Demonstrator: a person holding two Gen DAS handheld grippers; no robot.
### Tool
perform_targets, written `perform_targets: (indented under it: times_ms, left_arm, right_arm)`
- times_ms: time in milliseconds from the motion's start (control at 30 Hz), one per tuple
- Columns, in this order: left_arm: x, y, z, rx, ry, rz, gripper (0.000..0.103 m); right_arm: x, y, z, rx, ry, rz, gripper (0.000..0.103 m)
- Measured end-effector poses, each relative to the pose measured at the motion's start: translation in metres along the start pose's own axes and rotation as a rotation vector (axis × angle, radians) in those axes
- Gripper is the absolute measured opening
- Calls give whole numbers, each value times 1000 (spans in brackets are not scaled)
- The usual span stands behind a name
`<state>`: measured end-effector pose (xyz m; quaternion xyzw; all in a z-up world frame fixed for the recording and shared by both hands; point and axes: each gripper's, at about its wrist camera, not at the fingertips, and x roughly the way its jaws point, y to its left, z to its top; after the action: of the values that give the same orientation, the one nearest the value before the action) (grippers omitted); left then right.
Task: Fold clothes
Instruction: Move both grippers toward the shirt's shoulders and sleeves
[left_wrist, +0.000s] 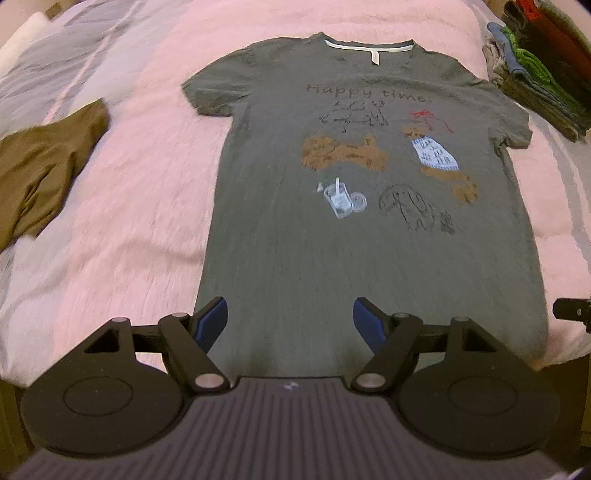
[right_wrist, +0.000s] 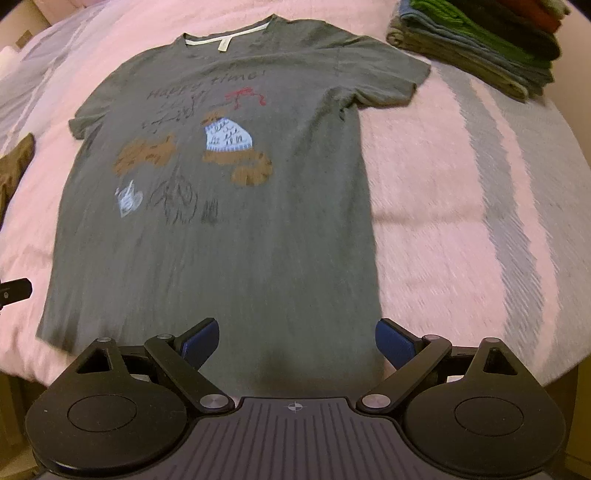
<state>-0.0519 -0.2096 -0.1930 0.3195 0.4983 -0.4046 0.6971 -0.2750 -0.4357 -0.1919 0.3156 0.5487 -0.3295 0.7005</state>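
Tee (left_wrist: 280, 258): matt grey knit cloth, flat printed graphics. Bed (left_wrist: 140, 206) cover: pink, fuzzy, rough-textured fabric. Brown garment (left_wrist: 40, 166): soft matt cloth. Left gripper (left_wrist: 290, 325) matt black plastic, shiny metal pivots; fingers (left_wrist: 212, 323) blue-padded, smooth.

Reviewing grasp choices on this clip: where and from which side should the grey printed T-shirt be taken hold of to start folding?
Probably at the bottom hem corners. The grey T-shirt lies flat, print up, collar far, hem nearest both open grippers. The left gripper hangs over the hem's left part, the right gripper over its right corner. Come in low from the near edge of the pink bedspread, one finger sliding under the hem.
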Motion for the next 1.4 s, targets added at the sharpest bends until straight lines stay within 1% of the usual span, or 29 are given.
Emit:
perform_targets:
  times_ms: [100,167,200,267,400,467,533,633,733,767,833,900,933,1033,1100,1133,1167,1200,1233,1267,1300,1333,1367,1400]
  left_arm:
    - [27,8,21,30,-11,-24,71]
    - [44,14,36,53,-17,-32,66]
    - [54,18,44,66,-21,-36,66]
    - [71,26,62,84,-30,-42,63]
    - [97,41,98,113,-76,-48,62]
    - [109,51,115,108,-98,-38,60]
    - [121,69,131,60,-119,-35,60]
    - [139,107,151,-111,-135,-66,60]
    - [161,158,159,-371,-154,-141,60]
    - [168,173,159,-461,-162,-182,60]
    - [186,202,155,-673,-186,-291,60]
    - [208,221,147,-885,-203,-407,59]
    - [217,225,144,-959,-218,-451,58]
    - [240,227,138,-1100,-271,-532,55]
    - [252,227,135,-1169,-319,-564,47]
    - [257,227,134,-1193,-329,-569,35]
    - [262,227,134,-1209,-335,-569,30]
    - [265,227,136,-1213,-338,-561,20]
    - [266,226,139,-1199,-339,-540,13]
    - [265,224,144,-1164,-340,-500,6]
    - [261,221,151,-1108,-345,-446,4]
    - [254,216,159,-1031,-355,-376,4]
    - [243,205,170,-912,-376,-292,3]
    - [230,190,183,-764,-404,-204,3]
  right_arm:
    - [21,6,20,-10,-11,-13,94]
    - [34,9,35,-22,-30,-31,94]
    - [41,8,42,-26,-42,-38,94]
    - [53,3,59,-25,-63,-49,94]
    - [75,-13,93,6,-119,-57,94]
    - [83,-21,109,27,-138,-65,94]
    - [88,-27,123,40,-153,-80,94]
    - [96,-34,138,65,-156,-110,94]
    - [103,-38,143,103,-147,-130,94]
    - [105,-40,144,116,-141,-133,94]
    - [110,-40,145,144,-131,-138,94]
    - [114,-39,146,166,-123,-143,94]
    - [115,-37,146,176,-121,-143,94]
    - [118,-32,146,203,-114,-138,94]
    - [122,-29,147,214,-105,-138,94]
    - [124,-28,147,217,-100,-138,94]
    - [126,-27,147,217,-97,-138,94]
    - [127,-26,148,217,-95,-136,94]
    - [128,-25,148,217,-95,-135,94]
    - [128,-25,149,218,-96,-136,94]
    - [129,-26,150,218,-95,-137,94]
    - [130,-26,151,220,-96,-138,94]
    - [130,-28,152,224,-98,-140,94]
    - [130,-29,153,228,-98,-141,94]
